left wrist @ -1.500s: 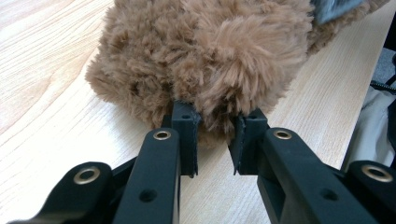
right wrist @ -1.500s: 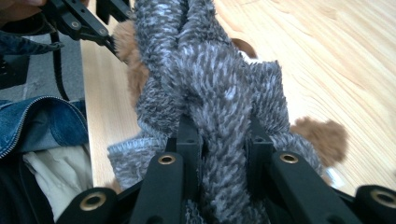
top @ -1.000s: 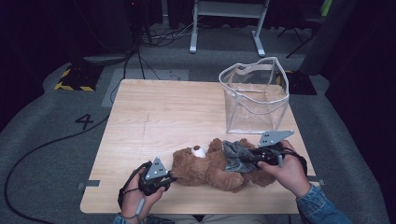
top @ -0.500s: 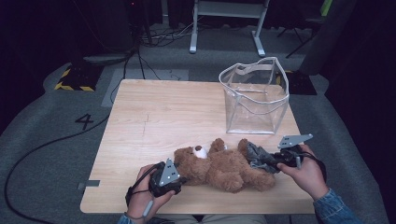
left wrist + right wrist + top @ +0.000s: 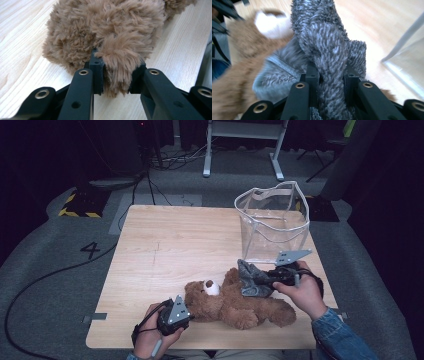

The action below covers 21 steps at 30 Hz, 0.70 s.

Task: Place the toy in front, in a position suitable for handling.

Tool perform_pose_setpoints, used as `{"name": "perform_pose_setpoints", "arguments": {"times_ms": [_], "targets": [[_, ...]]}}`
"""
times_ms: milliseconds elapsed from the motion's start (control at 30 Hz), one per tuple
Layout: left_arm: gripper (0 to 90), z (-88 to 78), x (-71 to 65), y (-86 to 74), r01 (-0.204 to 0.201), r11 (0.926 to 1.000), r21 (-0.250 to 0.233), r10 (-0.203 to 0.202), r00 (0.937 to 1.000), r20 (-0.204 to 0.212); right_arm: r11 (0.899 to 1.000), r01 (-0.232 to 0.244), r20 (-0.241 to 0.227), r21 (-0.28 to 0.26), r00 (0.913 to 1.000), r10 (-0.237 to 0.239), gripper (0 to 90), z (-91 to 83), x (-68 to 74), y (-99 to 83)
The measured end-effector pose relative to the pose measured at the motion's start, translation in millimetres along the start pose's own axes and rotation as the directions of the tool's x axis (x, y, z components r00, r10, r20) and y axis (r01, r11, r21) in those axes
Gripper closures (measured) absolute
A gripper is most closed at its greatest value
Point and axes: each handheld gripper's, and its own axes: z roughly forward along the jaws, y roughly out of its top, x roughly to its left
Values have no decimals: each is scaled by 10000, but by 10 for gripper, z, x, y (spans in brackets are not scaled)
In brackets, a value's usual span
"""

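A brown teddy bear (image 5: 235,306) lies on its back near the front edge of the wooden table (image 5: 175,240), with its head to the left. My left gripper (image 5: 189,316) is at the bear's head. Its jaws have just been closing and now pinch a tuft of the bear's fur (image 5: 117,62) between the pads. My right gripper (image 5: 261,281) is shut on a grey fuzzy cloth (image 5: 251,279), held bunched over the bear's raised arm. In the right gripper view the cloth (image 5: 324,37) rises from between the jaws, and the bear's white snout (image 5: 268,23) lies blurred behind it.
A clear plastic bag (image 5: 272,222) with a white rim stands open at the back right of the table, just beyond my right hand. Cables and a white metal frame (image 5: 240,140) are on the dark floor behind.
My right gripper pulled the grey cloth out to the right, then brought it back left over the bear's arm. The left gripper let go and took hold again at the bear's head.
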Motion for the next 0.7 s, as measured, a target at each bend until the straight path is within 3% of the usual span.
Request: {"name": "perform_pose_setpoints", "arguments": {"times_ms": [67, 100, 167, 267, 333, 500, 667, 700], "targets": [[714, 1, 2, -6, 5, 10000, -27, -5, 10000, 64, 9999, -108, -1, 132, 9999, 108, 731, 56, -26, -41], [715, -3, 1, -11, 54, 10000, -26, -54, 10000, 71, 9992, -360, 16, 189, 9993, 360, 732, 85, -115, -134], [714, -2, -1, -16, 80, 9999, -93, -80, 9999, 76, 9974, -562, 382, 457, 9978, 545, 732, 69, -217, -232], [714, -4, 2, -9, 54, 9999, -93, -54, 10000, 57, 9936, -1040, 590, 445, 9931, 1013, 732, 25, -368, -355], [714, -3, 0, -2, 64, 9999, -98, -63, 10000, 66, 9932, -1093, 739, 398, 9916, 1062, 732, 0, -408, -375], [712, -2, 12, 2, 101, 9999, -102, -100, 9999, 116, 9914, -1148, 1947, 621, 9757, 1007, 732, -155, -608, -478], [706, 2, 43, -4, 272, 9994, -224, -267, 9994, 222, 9836, -1749, 2522, 438, 9546, 1585, 730, -305, -757, -666], [701, 2, 43, -4, 272, 9994, -224, -267, 9994, 222, 9836, -1749, 2522, 438, 9546, 1585, 730, -305, -757, -666]]}}
